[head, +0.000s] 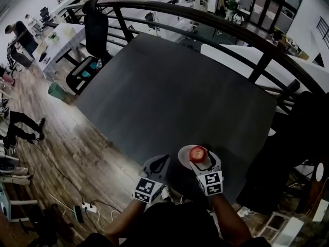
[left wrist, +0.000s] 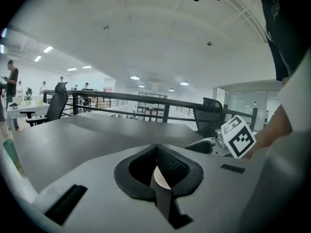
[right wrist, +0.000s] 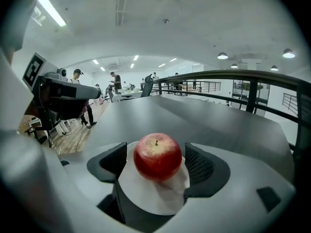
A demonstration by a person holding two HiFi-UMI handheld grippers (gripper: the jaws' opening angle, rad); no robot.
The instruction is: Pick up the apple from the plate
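Observation:
A red apple (head: 198, 153) (right wrist: 158, 156) sits on a small white plate (head: 184, 156) (right wrist: 156, 197) near the front edge of the dark grey table (head: 169, 96). My right gripper (head: 201, 159) (right wrist: 156, 152) is low over the plate and open. Its black pads stand on either side of the apple, a gap showing on each side. My left gripper (head: 162, 160) (left wrist: 156, 150) hovers over the table just left of the plate. Its jaws are shut with nothing in them. The right gripper's marker cube (left wrist: 239, 137) shows at its right.
A black railing (head: 216, 22) curves round the far side of the table. An office chair (head: 95, 35) stands at the table's far left corner. Wooden floor (head: 77, 153) with a power strip (head: 87, 207) lies left of the table. The plate sits close to the table's front edge.

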